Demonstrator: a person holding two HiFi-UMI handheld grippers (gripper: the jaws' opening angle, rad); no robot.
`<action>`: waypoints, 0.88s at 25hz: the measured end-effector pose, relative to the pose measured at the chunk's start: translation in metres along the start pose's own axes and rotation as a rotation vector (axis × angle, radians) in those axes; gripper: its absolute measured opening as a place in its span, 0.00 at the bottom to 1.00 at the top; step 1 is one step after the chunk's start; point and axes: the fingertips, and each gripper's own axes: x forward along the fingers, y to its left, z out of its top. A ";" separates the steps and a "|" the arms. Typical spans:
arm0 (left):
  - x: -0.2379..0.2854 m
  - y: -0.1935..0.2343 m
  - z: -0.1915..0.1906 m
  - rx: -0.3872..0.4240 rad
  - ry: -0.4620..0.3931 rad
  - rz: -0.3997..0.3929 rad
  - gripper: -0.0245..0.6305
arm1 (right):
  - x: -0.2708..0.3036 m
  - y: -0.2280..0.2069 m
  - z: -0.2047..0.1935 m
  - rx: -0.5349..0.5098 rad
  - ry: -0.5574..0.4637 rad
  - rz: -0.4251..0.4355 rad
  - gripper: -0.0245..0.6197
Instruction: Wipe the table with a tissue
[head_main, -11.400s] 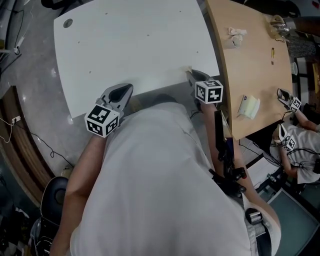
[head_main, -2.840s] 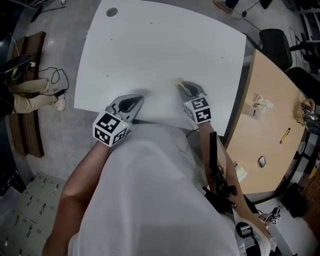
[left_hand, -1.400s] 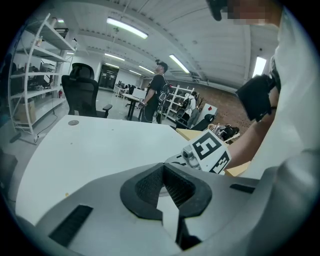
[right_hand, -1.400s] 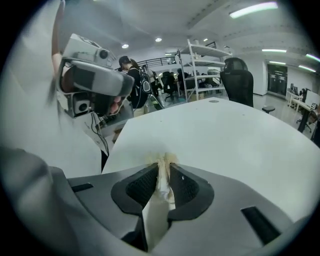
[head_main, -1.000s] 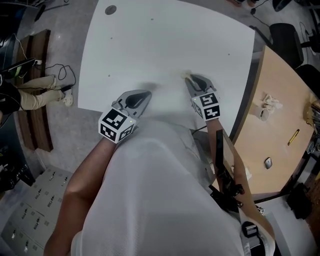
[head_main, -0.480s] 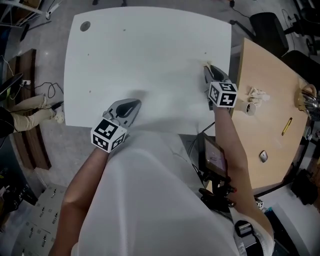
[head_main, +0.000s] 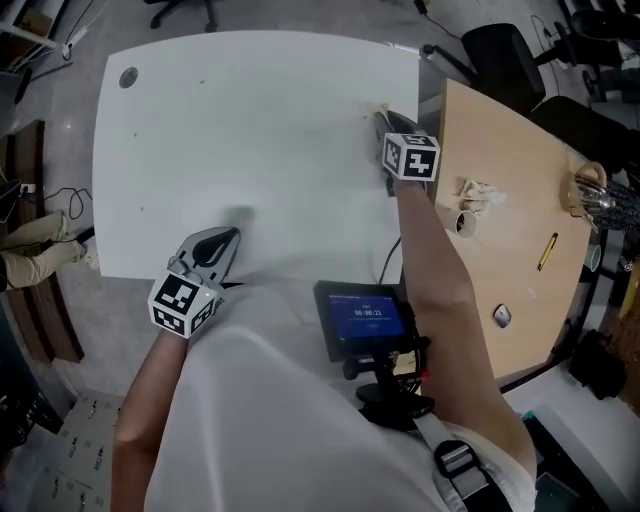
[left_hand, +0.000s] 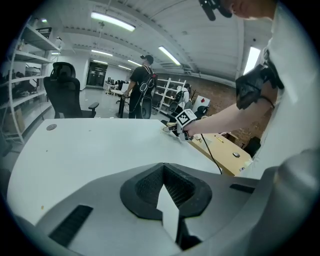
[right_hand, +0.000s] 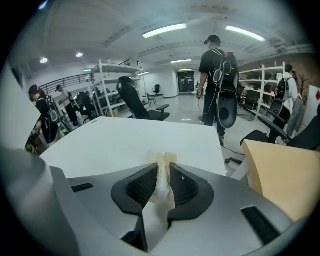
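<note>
A white table (head_main: 250, 130) fills the head view. My right gripper (head_main: 386, 117) rests near the table's far right corner, shut on a crumpled pale tissue (head_main: 380, 106) that touches the surface. In the right gripper view the tissue (right_hand: 160, 159) pokes out past the pinched jaws of the right gripper (right_hand: 161, 172). My left gripper (head_main: 229, 237) lies near the table's front edge with its jaws together and nothing in them. In the left gripper view the left gripper (left_hand: 163, 169) points across the table (left_hand: 90, 150) toward the right gripper (left_hand: 175, 131).
A wooden table (head_main: 520, 150) adjoins on the right, carrying a crumpled tissue (head_main: 478, 190), a small roll (head_main: 461, 222) and a pen (head_main: 547, 252). A screen device (head_main: 365, 320) hangs at the person's chest. A black chair (head_main: 500, 50) and a standing person (right_hand: 217, 85) are beyond the table.
My right gripper has slid the tissue rightward and away from me across the table, close to its right edge. The left gripper has stayed near the front edge.
</note>
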 end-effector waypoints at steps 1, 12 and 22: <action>0.000 -0.002 -0.002 -0.007 0.001 0.005 0.05 | 0.002 -0.001 0.001 -0.027 0.009 -0.001 0.15; -0.004 0.005 -0.007 -0.040 -0.002 0.026 0.05 | 0.013 0.011 -0.002 -0.156 0.055 0.010 0.15; 0.001 0.004 -0.002 -0.023 -0.003 0.010 0.05 | 0.000 0.063 -0.020 -0.284 0.062 0.116 0.15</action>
